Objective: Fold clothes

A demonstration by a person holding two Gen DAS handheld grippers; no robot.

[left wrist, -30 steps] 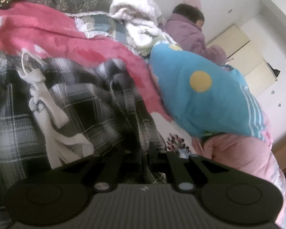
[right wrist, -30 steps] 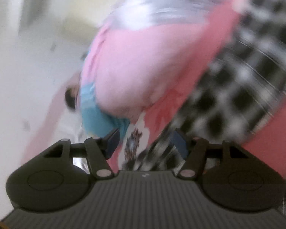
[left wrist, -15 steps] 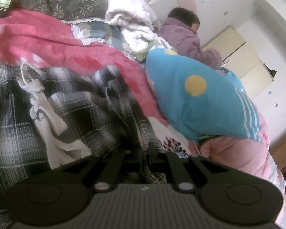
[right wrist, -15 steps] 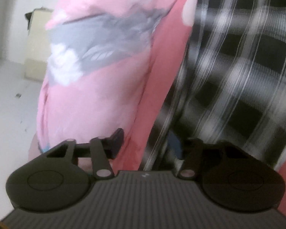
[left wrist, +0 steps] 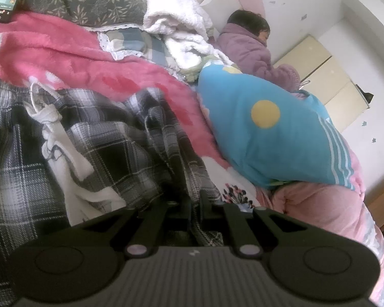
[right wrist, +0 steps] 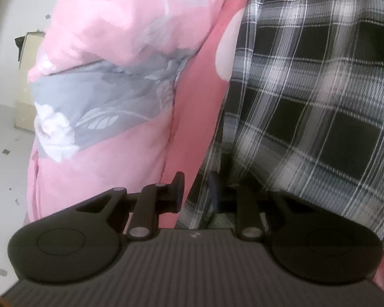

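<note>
Gripping the plaid garment (left wrist: 120, 148) with both hand-held grippers on the bed.

Left hand-held gripper (left wrist: 195, 211) pinches a fold of checked cloth, fingers nearly together. Right hand-held gripper (right wrist: 197, 192) is narrowly parted around the garment's edge; whether it clamps is unclear. A pink blanket (left wrist: 71, 58) lies underneath, a blue pillow (left wrist: 276, 138) beside.

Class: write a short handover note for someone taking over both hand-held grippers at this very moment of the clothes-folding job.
Left hand-held gripper: shut on a bunched fold of the plaid garment.
Right hand-held gripper: open, its fingers either side of another plaid edge, not yet clamped.
The garment lies crumpled on the pink blanket, white drawstring on top; a blue pillow sits beside it.
Done: one grip taken.
Left: close the right, spread the garment flat, fold it.
</note>
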